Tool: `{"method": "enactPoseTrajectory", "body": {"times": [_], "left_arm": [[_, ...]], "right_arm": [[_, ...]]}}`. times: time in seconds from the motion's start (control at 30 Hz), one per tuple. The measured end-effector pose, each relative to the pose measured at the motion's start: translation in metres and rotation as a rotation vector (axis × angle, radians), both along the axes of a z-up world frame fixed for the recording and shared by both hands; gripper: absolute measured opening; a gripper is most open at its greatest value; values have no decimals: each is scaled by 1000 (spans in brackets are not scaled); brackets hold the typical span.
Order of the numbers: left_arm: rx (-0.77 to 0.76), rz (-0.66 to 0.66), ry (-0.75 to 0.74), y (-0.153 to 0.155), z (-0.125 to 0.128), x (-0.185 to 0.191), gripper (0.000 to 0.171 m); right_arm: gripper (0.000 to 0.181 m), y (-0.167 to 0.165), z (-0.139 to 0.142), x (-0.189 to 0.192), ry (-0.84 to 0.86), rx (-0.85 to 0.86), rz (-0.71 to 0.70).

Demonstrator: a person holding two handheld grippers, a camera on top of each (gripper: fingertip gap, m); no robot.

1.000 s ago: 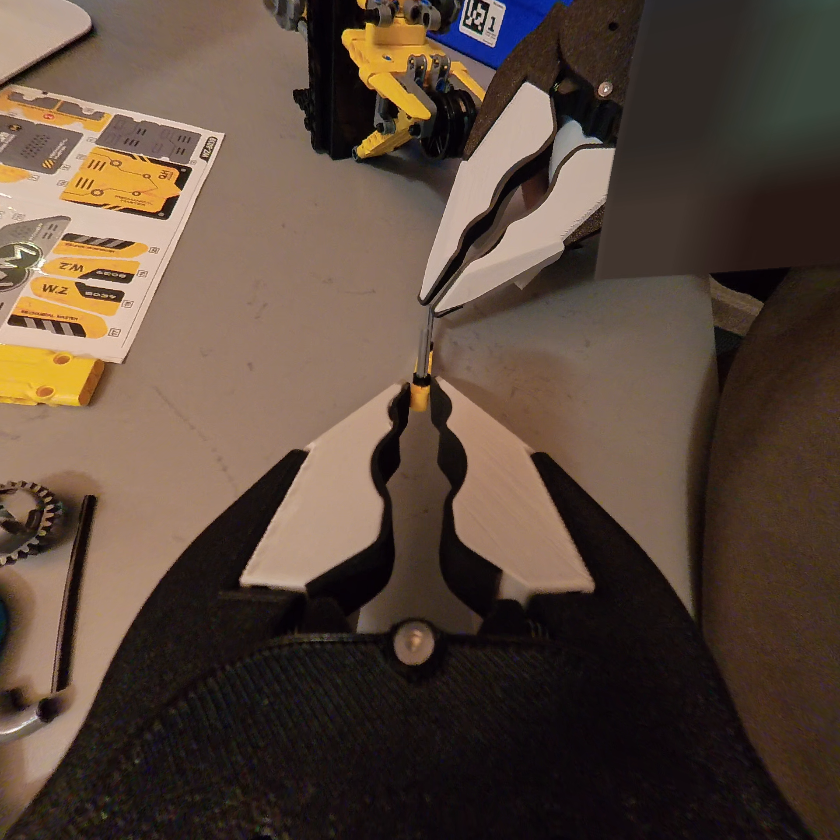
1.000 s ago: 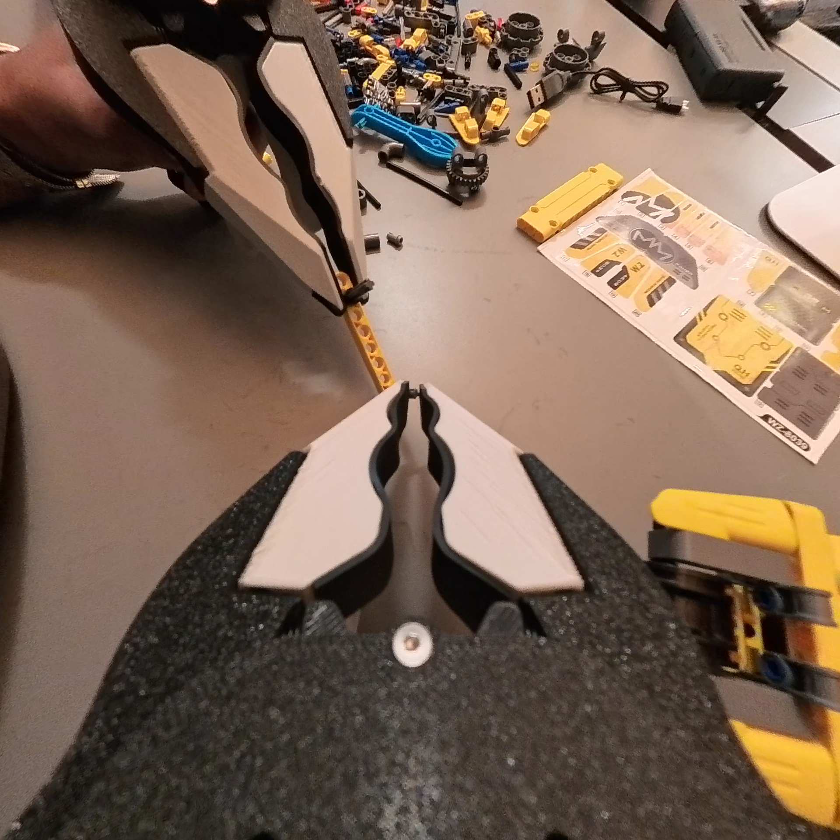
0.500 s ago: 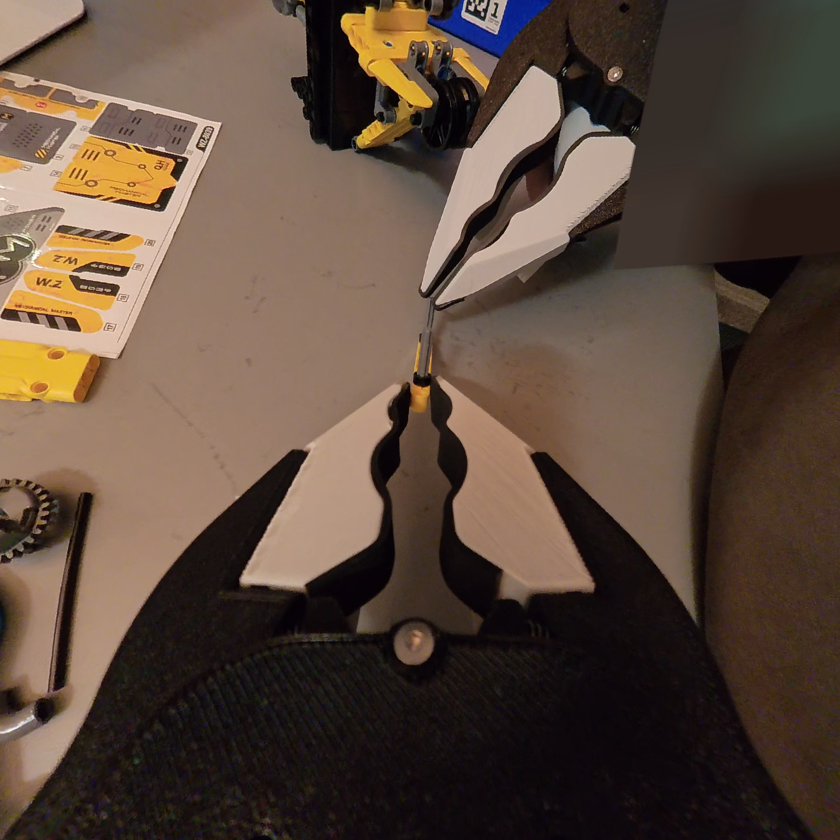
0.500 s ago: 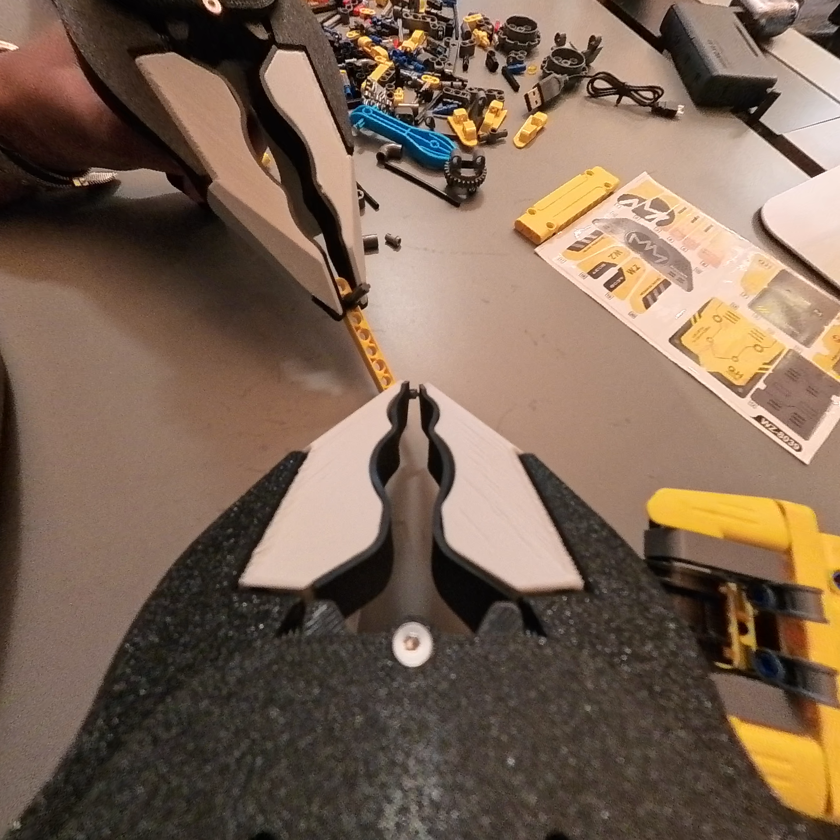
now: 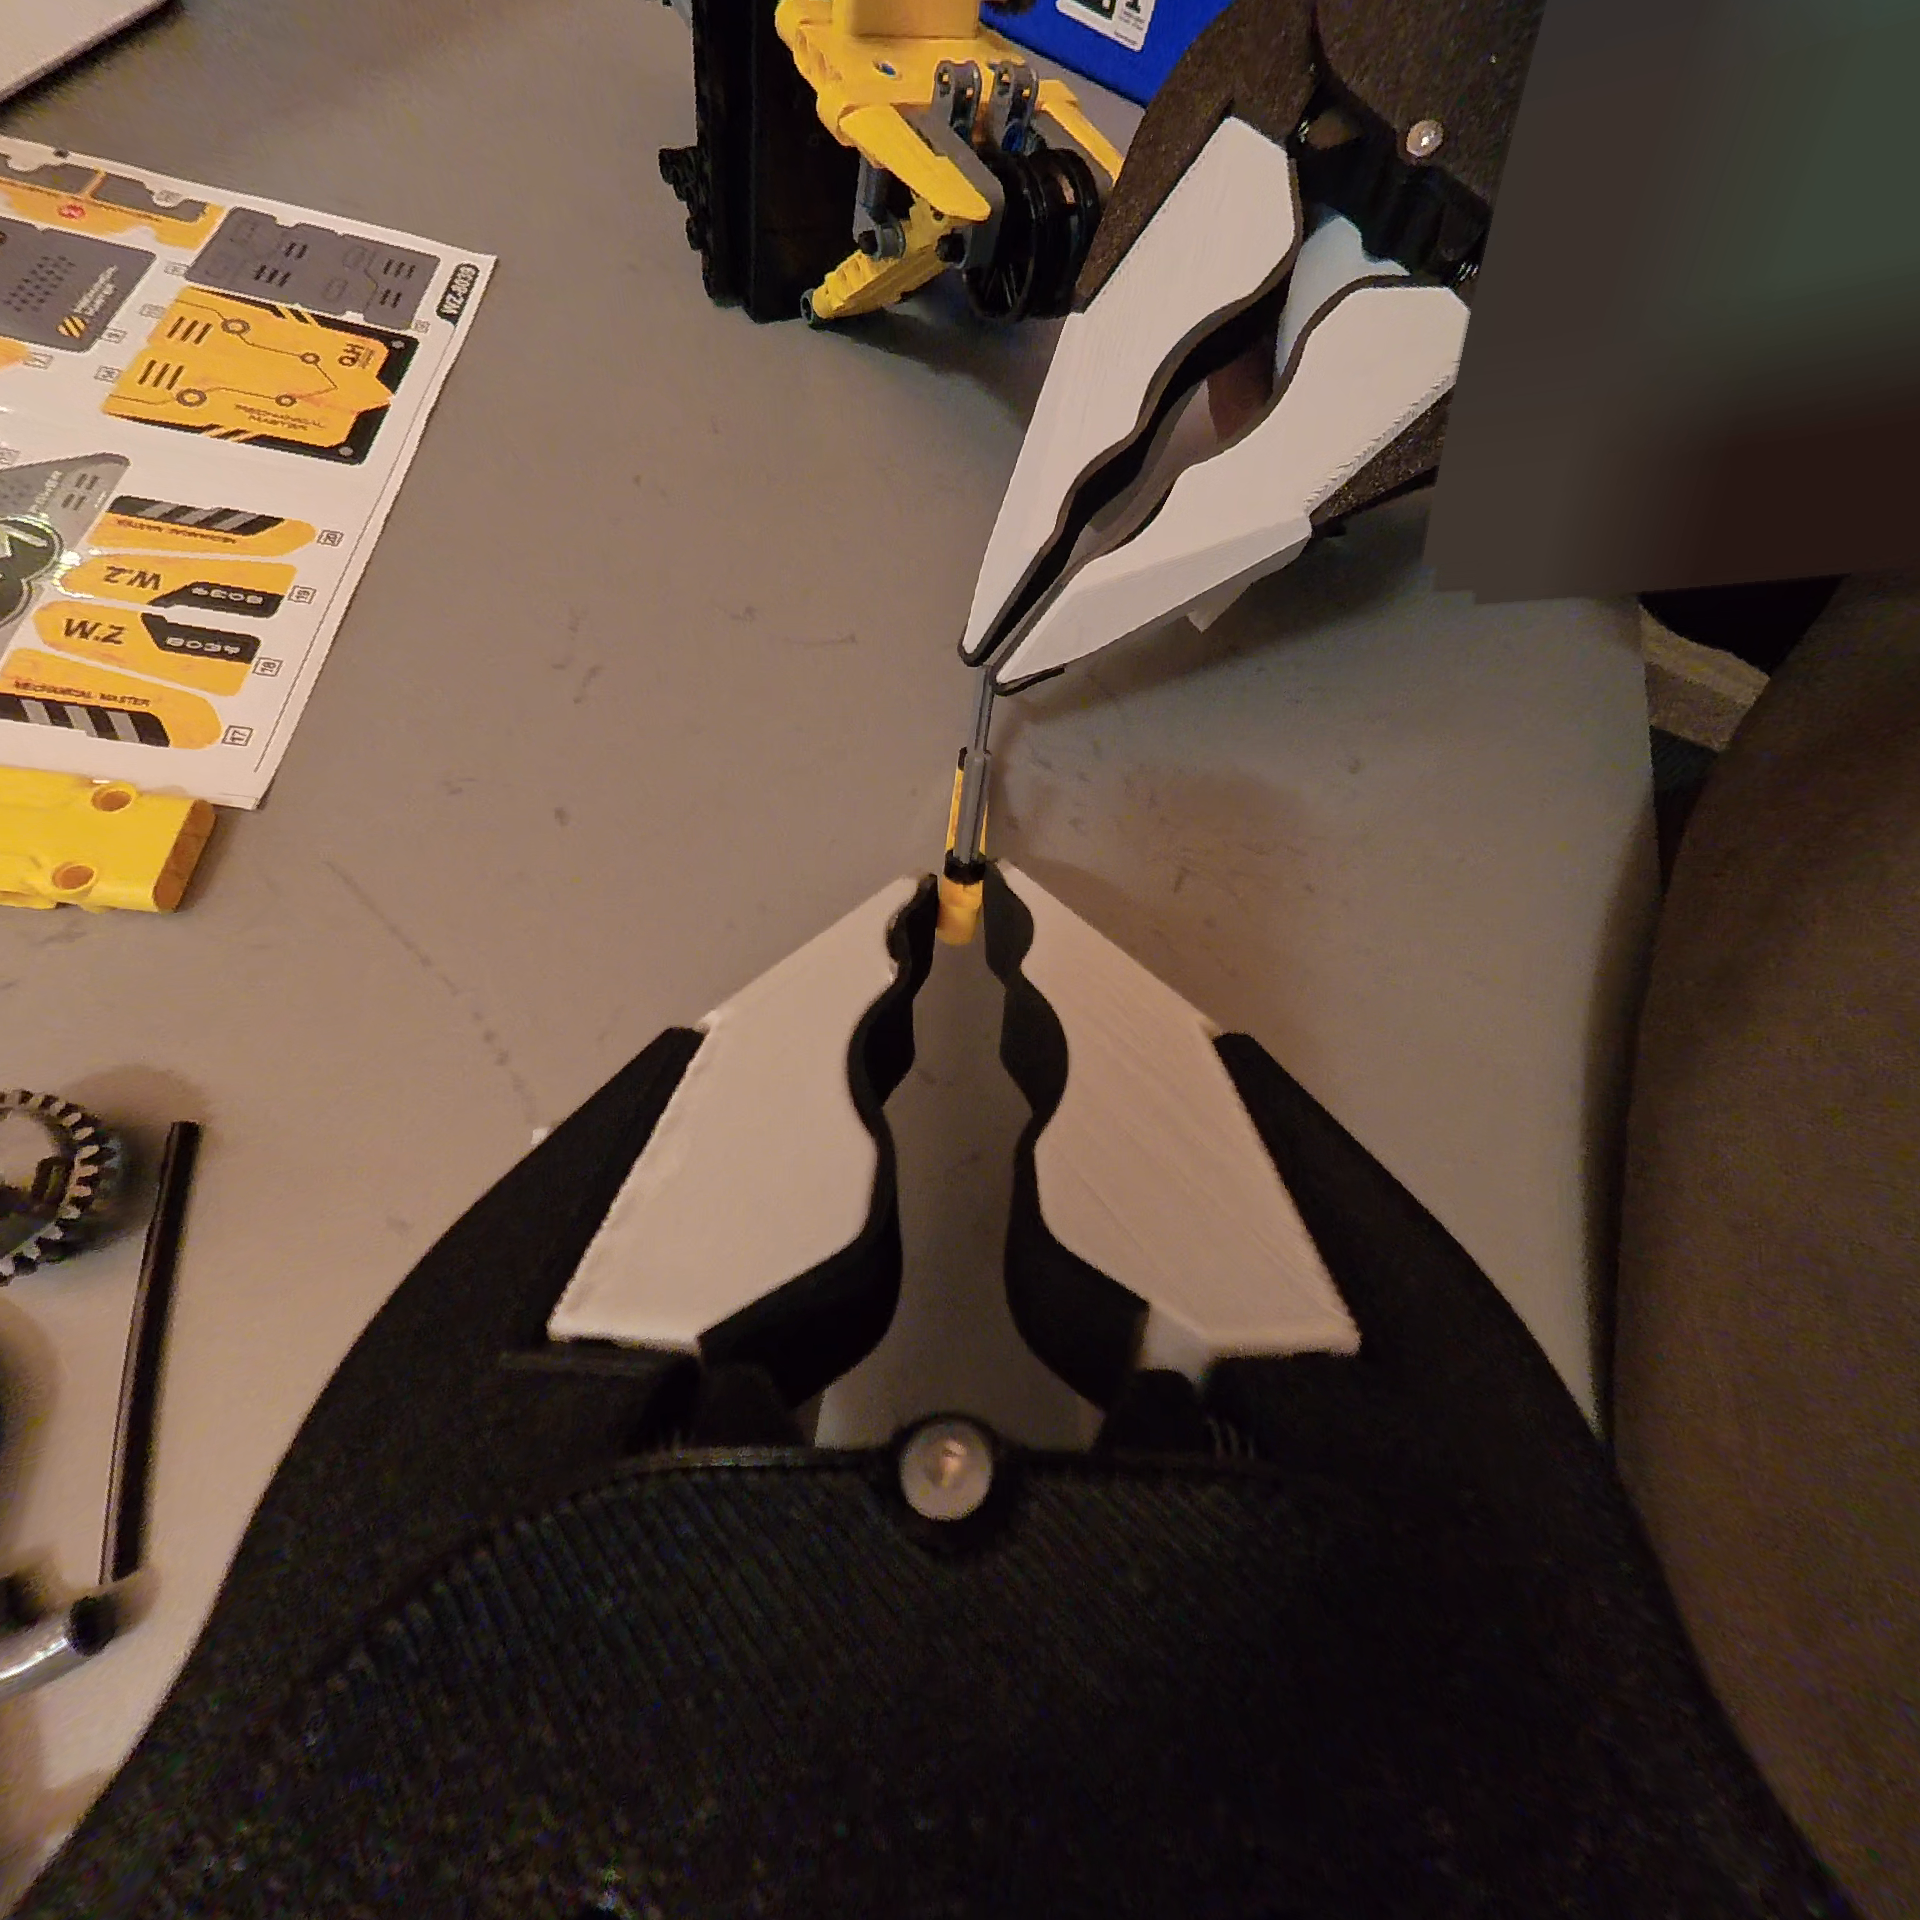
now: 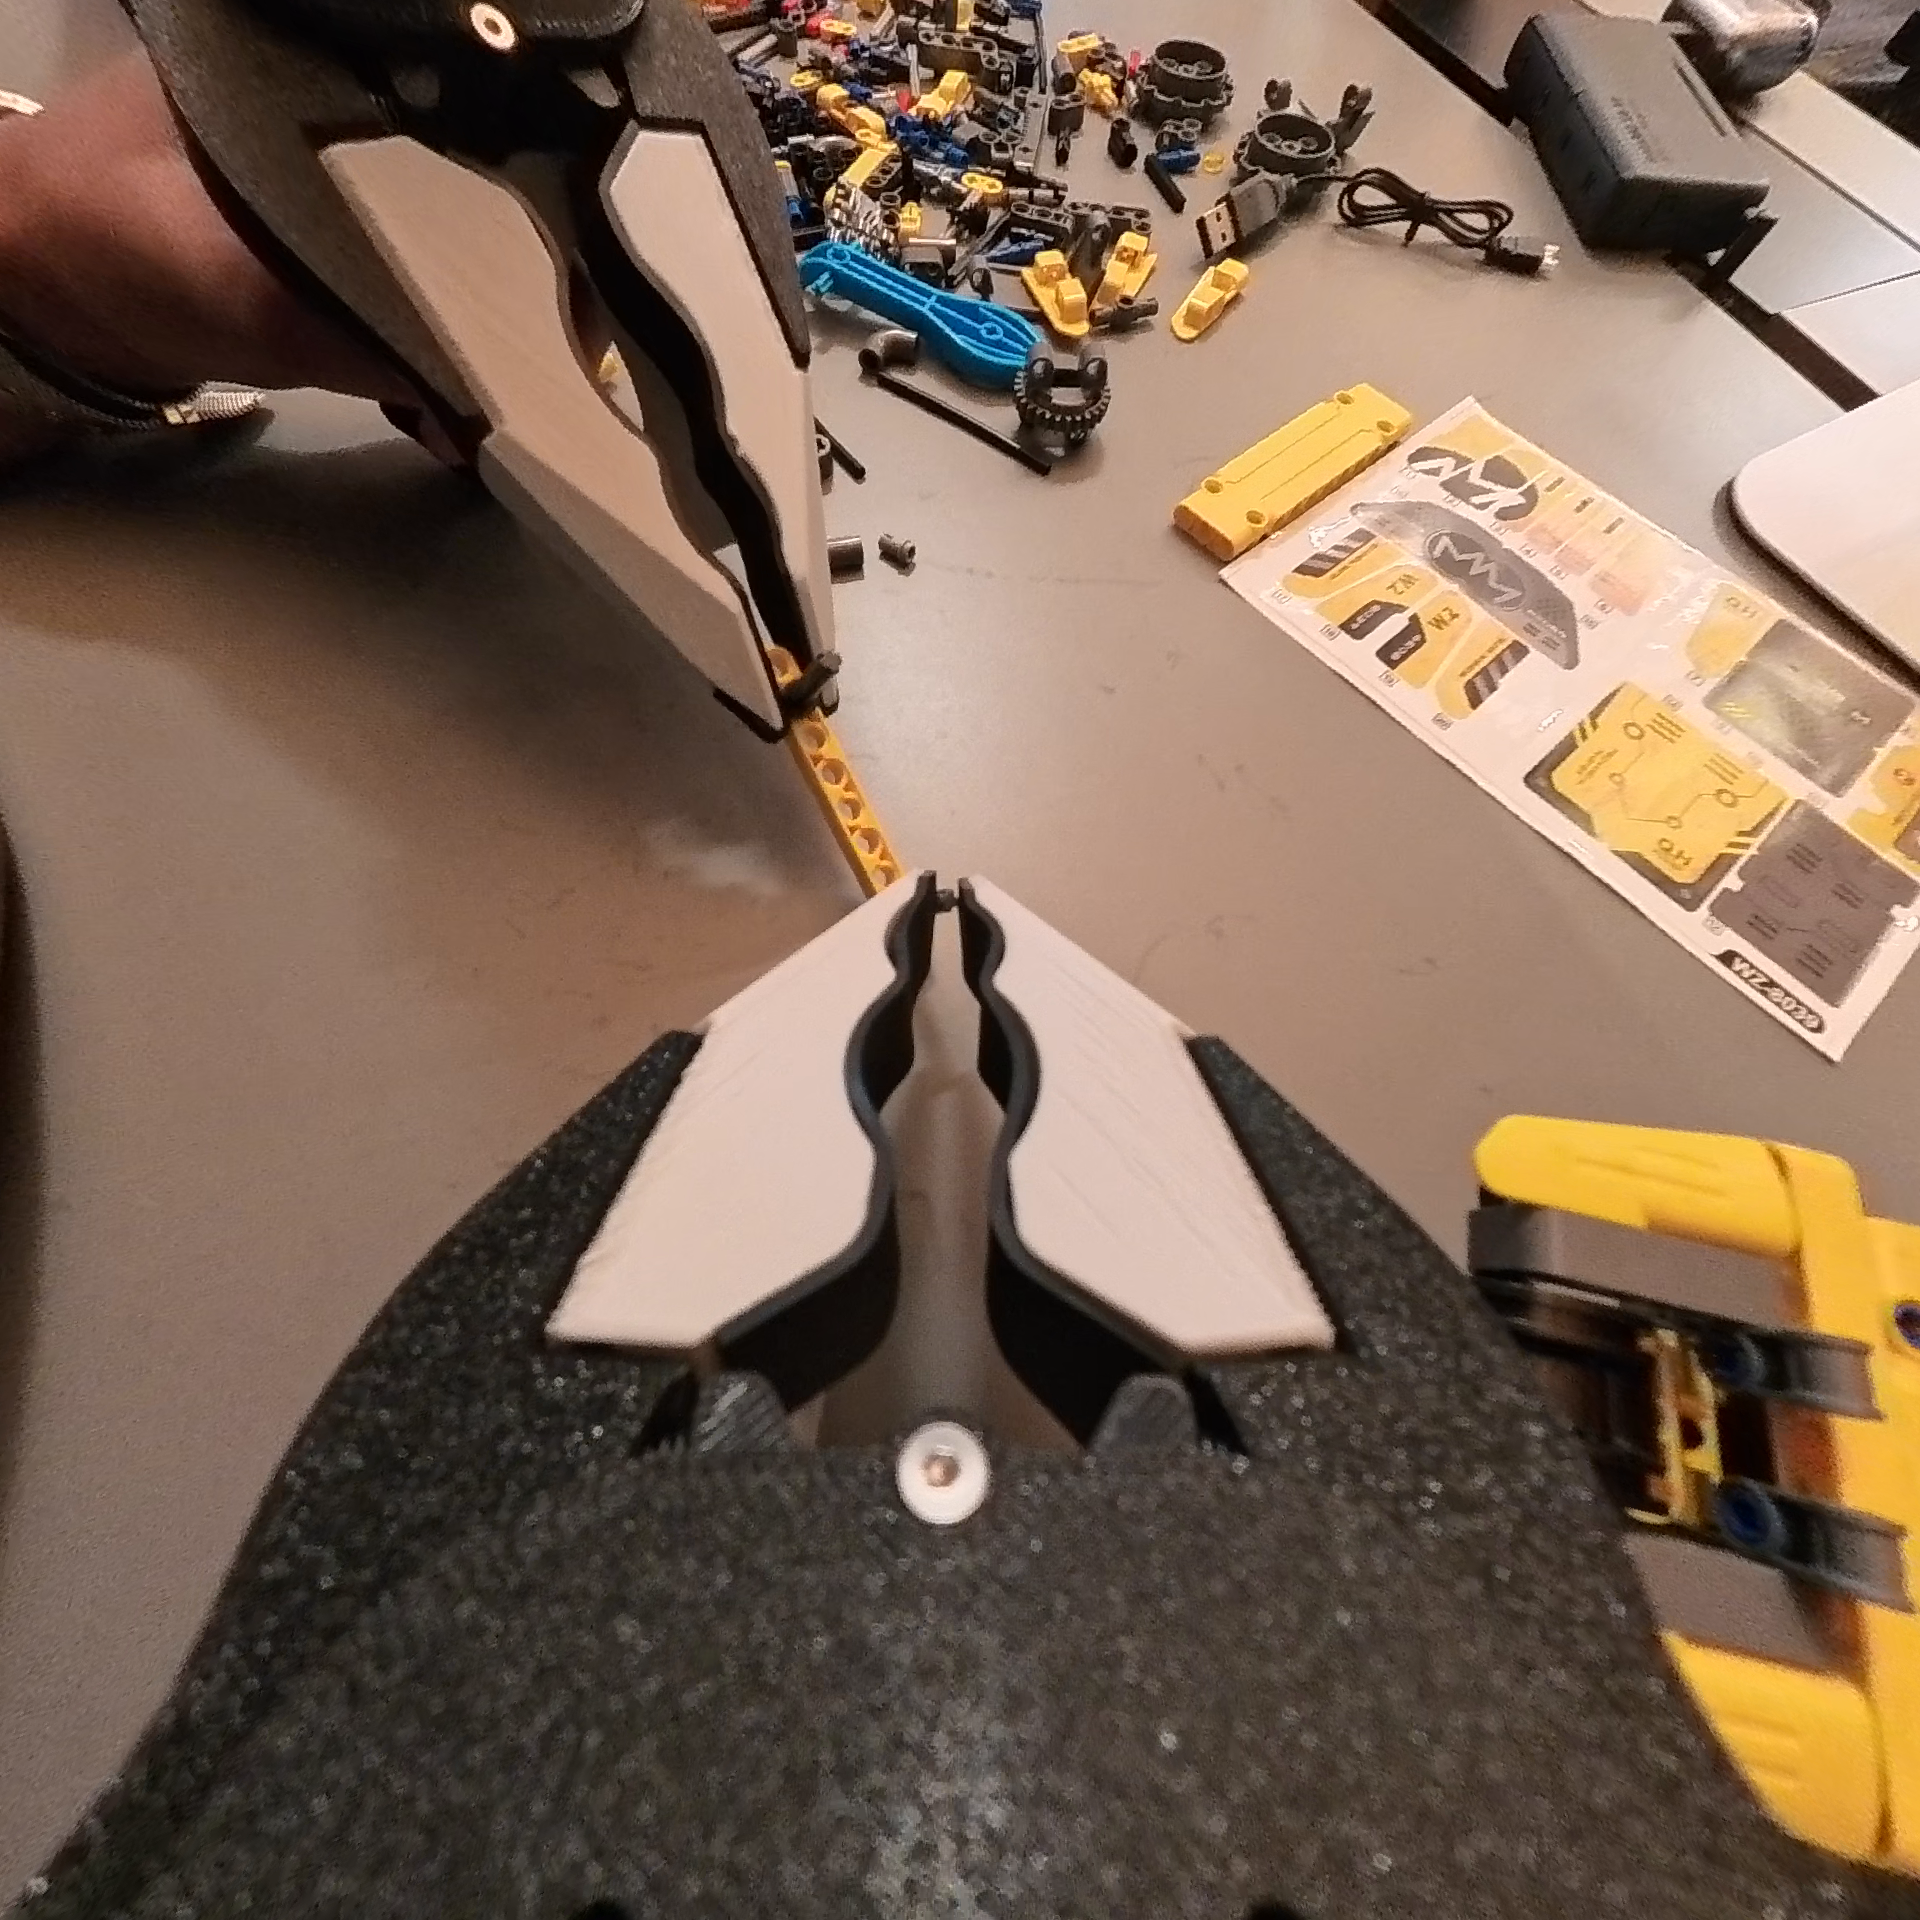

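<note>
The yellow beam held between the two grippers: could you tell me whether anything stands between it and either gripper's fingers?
Nothing visible does. The left gripper is shut on one end of the yellow beam, and the right gripper closes at the other end. The pile of loose parts lies farther off.

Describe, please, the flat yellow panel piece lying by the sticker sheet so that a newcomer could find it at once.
Start at the grey table and find the printed sticker sheet on its right side. Touching the sheet's far left corner lies the flat yellow panel, apart from the loose parts pile. Unlike those small mixed pieces, it is one long plain slab with small holes near its ends.
</note>
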State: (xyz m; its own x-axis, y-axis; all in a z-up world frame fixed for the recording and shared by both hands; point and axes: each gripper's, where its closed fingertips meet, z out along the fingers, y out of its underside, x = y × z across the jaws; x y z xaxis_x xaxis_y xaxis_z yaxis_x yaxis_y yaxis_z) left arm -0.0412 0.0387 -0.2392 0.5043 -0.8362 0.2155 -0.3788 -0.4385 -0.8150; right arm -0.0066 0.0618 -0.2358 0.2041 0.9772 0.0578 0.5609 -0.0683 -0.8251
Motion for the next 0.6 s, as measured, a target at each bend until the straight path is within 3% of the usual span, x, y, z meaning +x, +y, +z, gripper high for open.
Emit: {"method": "enactPoseTrajectory", "body": {"times": [0.6], "left_arm": [[-38,-9,26,-2,-7,0,7]], "right_arm": [[3,-1,1,0,0,-1,3]]}}
